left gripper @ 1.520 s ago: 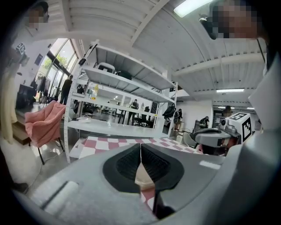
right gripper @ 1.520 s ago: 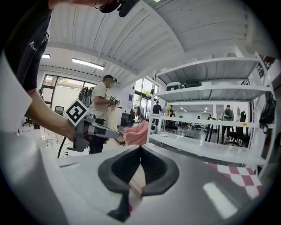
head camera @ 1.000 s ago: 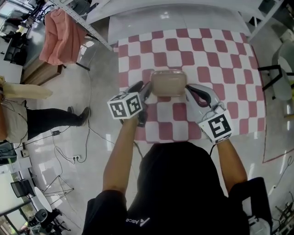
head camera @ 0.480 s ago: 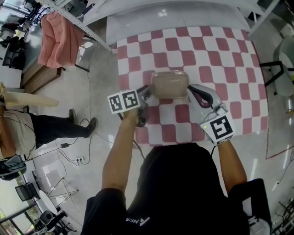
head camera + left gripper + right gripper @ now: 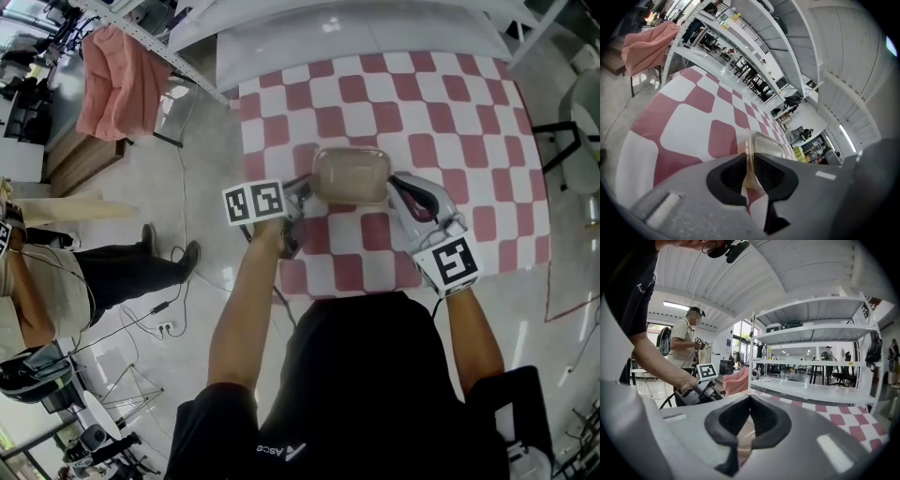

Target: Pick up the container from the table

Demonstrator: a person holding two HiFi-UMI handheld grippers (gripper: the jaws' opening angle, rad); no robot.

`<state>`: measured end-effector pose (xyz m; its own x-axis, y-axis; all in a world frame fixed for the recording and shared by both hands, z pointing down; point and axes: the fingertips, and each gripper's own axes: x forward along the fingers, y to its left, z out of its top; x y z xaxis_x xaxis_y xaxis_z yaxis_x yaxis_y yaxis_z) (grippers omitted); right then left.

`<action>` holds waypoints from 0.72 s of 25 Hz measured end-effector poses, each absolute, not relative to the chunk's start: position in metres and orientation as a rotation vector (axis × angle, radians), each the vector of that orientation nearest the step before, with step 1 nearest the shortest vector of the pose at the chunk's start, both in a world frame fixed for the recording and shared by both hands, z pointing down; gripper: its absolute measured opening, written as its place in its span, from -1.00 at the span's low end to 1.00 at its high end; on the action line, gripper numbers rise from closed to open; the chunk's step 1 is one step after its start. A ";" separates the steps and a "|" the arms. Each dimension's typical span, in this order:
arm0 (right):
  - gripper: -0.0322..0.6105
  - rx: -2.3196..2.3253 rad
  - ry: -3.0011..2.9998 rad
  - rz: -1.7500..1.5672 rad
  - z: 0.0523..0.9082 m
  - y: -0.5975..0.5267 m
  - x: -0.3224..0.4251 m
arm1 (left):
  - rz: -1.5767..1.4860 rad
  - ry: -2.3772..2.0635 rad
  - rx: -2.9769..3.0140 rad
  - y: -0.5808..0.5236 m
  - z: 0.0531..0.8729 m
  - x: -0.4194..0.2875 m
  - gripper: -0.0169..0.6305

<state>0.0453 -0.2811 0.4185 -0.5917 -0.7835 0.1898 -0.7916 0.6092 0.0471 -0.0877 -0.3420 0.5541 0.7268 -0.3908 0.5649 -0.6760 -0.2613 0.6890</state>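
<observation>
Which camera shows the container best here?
The head view: the whole container shows from above on the checked cloth, left tongs and right tongs at its sides. The left gripper view shows only its rim between the closing left tongs; the right gripper view, only a sliver of wall pinched by the right tongs.

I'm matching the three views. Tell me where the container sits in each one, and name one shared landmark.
Head view: container upper centre.
Left gripper view: container lower centre, rim between the closing jaws.
Right gripper view: container bottom centre, between the jaws.
Shared landmark: the checkered cloth under it.
</observation>
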 end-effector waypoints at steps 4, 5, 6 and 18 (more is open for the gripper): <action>-0.89 1.326 -2.632 0.065 0.419 -0.282 0.047 | 0.333 -0.838 1.862 -0.343 0.553 -0.086 -0.80; -0.89 1.332 -2.629 0.066 0.418 -0.282 0.048 | 0.333 -0.847 1.850 -0.342 0.554 -0.087 -0.80; -0.89 1.339 -2.628 0.066 0.418 -0.282 0.049 | 0.332 -0.856 1.839 -0.342 0.554 -0.087 -0.80; -0.89 1.427 -2.626 0.020 0.398 -0.276 0.064 | 0.161 -0.895 1.815 -0.335 0.516 -0.085 -0.80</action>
